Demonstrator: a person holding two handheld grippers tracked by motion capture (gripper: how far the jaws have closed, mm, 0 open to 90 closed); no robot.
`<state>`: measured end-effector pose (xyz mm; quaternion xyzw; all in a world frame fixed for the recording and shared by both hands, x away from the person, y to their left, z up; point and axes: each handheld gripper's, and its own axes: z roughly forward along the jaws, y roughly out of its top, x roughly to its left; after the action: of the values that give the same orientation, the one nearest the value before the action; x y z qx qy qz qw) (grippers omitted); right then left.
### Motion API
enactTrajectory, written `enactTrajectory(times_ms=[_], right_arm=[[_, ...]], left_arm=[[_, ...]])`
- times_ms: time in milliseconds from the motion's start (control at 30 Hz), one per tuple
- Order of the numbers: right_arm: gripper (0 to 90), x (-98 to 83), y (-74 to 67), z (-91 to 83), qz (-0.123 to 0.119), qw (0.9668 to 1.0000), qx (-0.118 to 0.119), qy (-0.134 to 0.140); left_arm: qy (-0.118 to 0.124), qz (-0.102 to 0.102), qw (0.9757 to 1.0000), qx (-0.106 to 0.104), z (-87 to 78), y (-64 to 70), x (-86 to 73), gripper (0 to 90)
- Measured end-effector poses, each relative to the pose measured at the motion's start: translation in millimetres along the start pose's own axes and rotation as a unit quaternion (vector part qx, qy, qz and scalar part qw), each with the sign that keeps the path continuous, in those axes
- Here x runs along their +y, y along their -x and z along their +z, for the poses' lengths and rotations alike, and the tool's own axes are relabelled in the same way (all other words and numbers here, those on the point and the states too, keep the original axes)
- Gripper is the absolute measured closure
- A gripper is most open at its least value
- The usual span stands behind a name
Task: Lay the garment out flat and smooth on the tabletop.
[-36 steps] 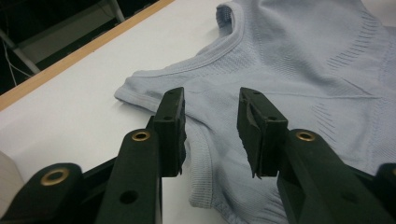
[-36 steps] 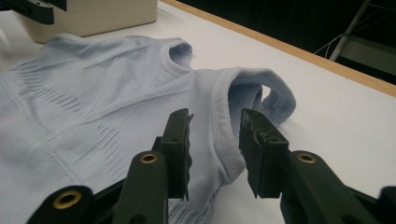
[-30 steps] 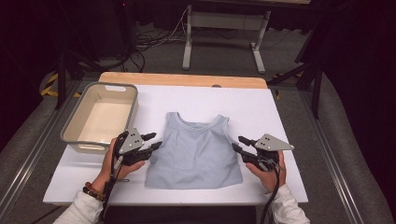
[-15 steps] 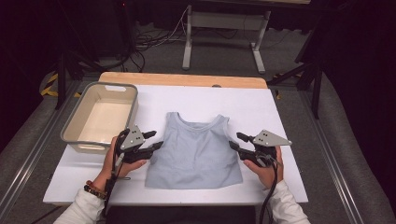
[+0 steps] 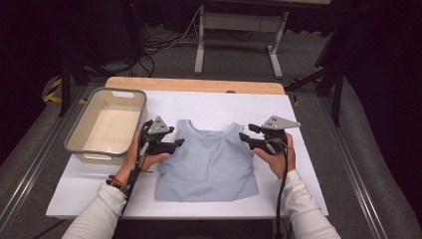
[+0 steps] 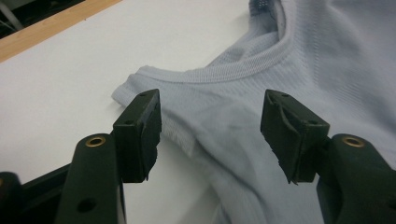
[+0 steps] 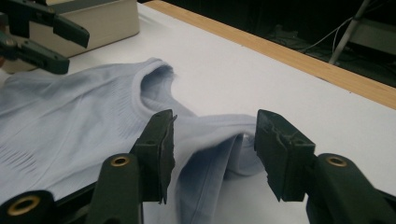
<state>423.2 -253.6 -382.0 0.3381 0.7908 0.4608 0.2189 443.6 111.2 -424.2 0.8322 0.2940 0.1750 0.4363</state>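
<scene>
A light blue sleeveless top (image 5: 209, 162) lies flat on the white tabletop (image 5: 308, 164), neck away from me. My left gripper (image 5: 180, 143) is at its left shoulder strap. Its jaws have just been opening and stand apart (image 6: 210, 126) over the strap (image 6: 187, 93) without pressing it. My right gripper (image 5: 242, 136) is at the right shoulder strap. Its jaws have also just been opening (image 7: 212, 149), and the strap's folded end (image 7: 233, 154) lies loose between them. The left gripper (image 7: 77, 49) appears across the top in the right gripper view.
A beige plastic bin (image 5: 79, 134), with nothing in it, stands at the left of the table close to my left hand. The table's wooden far edge (image 5: 194, 84) runs behind the white sheet. A metal stand and cables are on the floor beyond.
Both grippers have moved away from me along the top's sides, from mid-body to the shoulder straps, and their jaws have opened wider. The top lies where it was.
</scene>
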Motion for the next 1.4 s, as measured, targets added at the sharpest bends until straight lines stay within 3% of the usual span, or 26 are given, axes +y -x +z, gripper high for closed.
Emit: enactTrajectory(times_ms=[67,100,133,167,233,267,300,333,400,467,500,533,567,633,700,767,800,867,933,1033,1133,1167,1200,1300,1333,1400], right_arm=[[44.3,5.3,4.6,10.3,0.008,0.9998,0.006,-0.017],[43.2,8.3,9.0,21.2,0.01,0.9992,0.006,-0.039],[43.2,8.3,9.0,21.2,0.01,0.9992,0.006,-0.039],[42.3,8.5,16.0,31.3,0.021,0.9983,-0.004,-0.054],[41.1,7.9,20.4,36.2,0.035,0.9975,-0.005,-0.062],[39.0,5.9,27.9,45.8,0.064,0.9949,0.004,-0.079],[39.0,5.9,27.9,45.8,0.064,0.9949,0.004,-0.079],[37.2,3.4,33.2,55.7,0.079,0.9921,0.002,-0.097],[35.5,-1.3,37.7,65.6,0.095,0.9885,-0.003,-0.118],[34.9,-4.5,39.9,70.4,0.104,0.9864,0.002,-0.127],[33.8,-12.2,44.3,78.9,0.121,0.9814,0.008,-0.149],[34.1,-15.2,45.8,82.2,0.125,0.9793,0.006,-0.159],[34.1,-15.2,45.8,82.2,0.125,0.9793,0.006,-0.159],[38.3,-21.0,50.1,87.5,0.141,0.9761,0.023,-0.163],[43.1,-21.7,50.7,88.3,0.142,0.976,0.029,-0.163],[50.1,-22.7,51.2,90.1,0.143,0.9764,0.045,-0.156],[51.6,-22.2,51.1,90.5,0.141,0.9783,0.049,-0.144],[52.1,-21.5,51.0,90.3,0.14,0.979,0.052,-0.139],[48.3,-19.5,52.9,89.0,0.135,0.9818,0.059,-0.12],[50.5,-17.7,56.8,86.7,0.147,0.9822,0.067,-0.095],[63.3,-15.5,57.7,83.5,0.149,0.9838,0.066,-0.074],[63.3,-15.5,57.7,83.5,0.149,0.9838,0.066,-0.074],[77.2,-13.2,56.5,81.0,0.14,0.9864,0.055,-0.067],[86.3,-9.9,55.4,75.3,0.136,0.9878,0.056,-0.05],[86.9,-8.6,54.8,72.8,0.134,0.9884,0.057,-0.044],[87.3,-5.6,53.9,67.8,0.124,0.9903,0.054,-0.035]], left_arm=[[-0.004,-0.013,0.9999,-0.004,10.0,-0.3,3.0,40.9],[-0.023,-0.012,0.9995,0.019,20.5,-4.4,8.4,41.5],[-0.023,-0.012,0.9995,0.019,20.5,-4.4,8.4,41.7],[-0.031,-0.038,0.9986,0.022,29.4,-13.5,11.4,41.7],[-0.036,-0.05,0.9977,0.026,32.9,-18.1,11.9,41.8],[-0.041,-0.057,0.997,0.032,36.2,-21.2,11.5,42.0],[-0.048,-0.061,0.9964,0.035,40.6,-24.9,10.3,42.0],[-0.072,-0.078,0.9937,0.035,51.5,-33.5,6.6,41.8],[-0.08,-0.086,0.9926,0.031,57.8,-39.1,3.3,40.9],[-0.084,-0.094,0.9918,0.025,60.5,-41.9,1.4,40.9],[-0.087,-0.099,0.9911,0.022,63.2,-43.8,-0.2,41.0],[-0.092,-0.098,0.9907,0.022,65.6,-44.9,-1.1,41.2],[-0.096,-0.097,0.9905,0.019,67.1,-45.2,-1.4,41.2],[-0.092,-0.094,0.9912,0.016,68.7,-44.8,-0.7,45.5],[-0.092,-0.092,0.9914,0.015,68.9,-45.1,-0.1,47.9],[-0.092,-0.085,0.9921,0.011,68.7,-45.9,0.6,57.8],[-0.094,-0.084,0.992,0.009,68.8,-45.6,0.8,61.9],[-0.091,-0.08,0.9926,0.008,68.8,-46.0,0.9,65.7],[-0.086,-0.078,0.9932,0.006,67.9,-47.5,0.6,75.7],[-0.071,-0.071,0.9949,0.002,63.6,-48.6,2.2,86.4],[-0.065,-0.067,0.9956,0.004,61.1,-47.3,4.5,87.5],[-0.065,-0.067,0.9956,0.004,61.1,-47.3,4.5,87.5],[-0.061,-0.065,0.996,0.006,60.6,-47.0,4.5,87.6],[-0.046,-0.069,0.9966,0.009,56.4,-46.3,5.7,87.6],[-0.022,-0.078,0.9964,0.022,50.9,-45.2,7.3,87.5],[-0.014,-0.082,0.9962,0.026,48.4,-43.8,8.5,87.2]])
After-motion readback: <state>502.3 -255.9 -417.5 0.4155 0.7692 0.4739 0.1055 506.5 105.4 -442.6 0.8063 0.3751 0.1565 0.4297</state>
